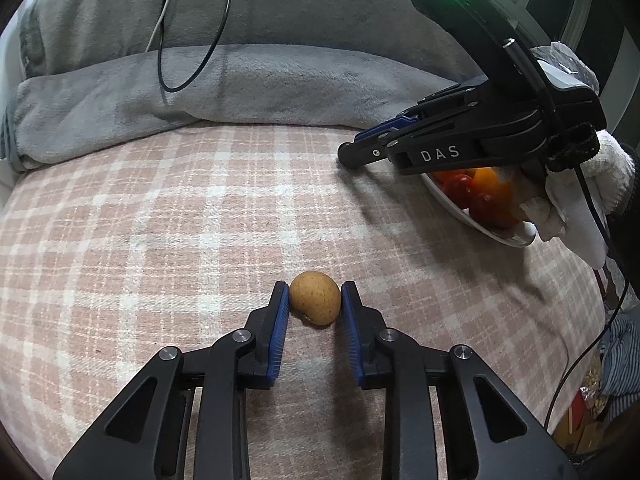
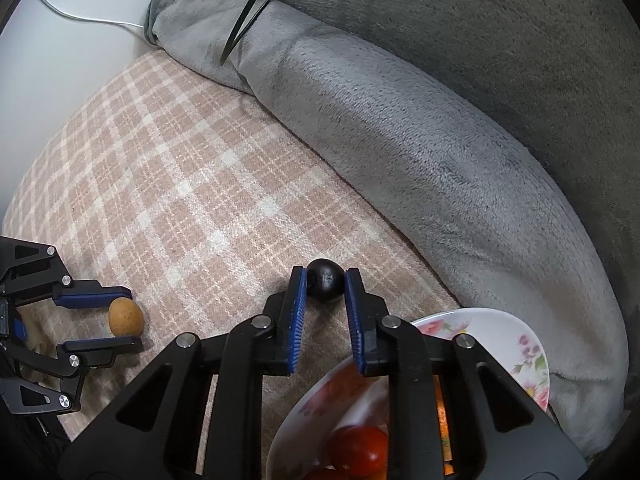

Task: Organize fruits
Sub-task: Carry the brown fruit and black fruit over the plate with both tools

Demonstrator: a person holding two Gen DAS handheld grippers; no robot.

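Observation:
A small speckled brown fruit [image 1: 315, 298] lies on the pink checked cover, and my left gripper [image 1: 314, 294] is shut on it, both blue pads against its sides. From the right wrist, the same fruit [image 2: 126, 317] shows between the left gripper [image 2: 130, 316] at the lower left. My right gripper [image 2: 325, 278] is shut on a small round black fruit [image 2: 325, 280] that rests on the cover just beyond the plate. In the left wrist view the right gripper [image 1: 348, 152] points down at the right; its fingertips hide the black fruit.
A white flowered plate [image 2: 520, 344] holds red and orange fruits [image 2: 358, 450] under the right gripper; it shows at the right as plate [image 1: 472, 222]. A grey rolled blanket [image 1: 240, 88] bounds the far side. Black and white cables [image 1: 188, 40] hang over it. A gloved hand [image 1: 600, 184] holds the right gripper.

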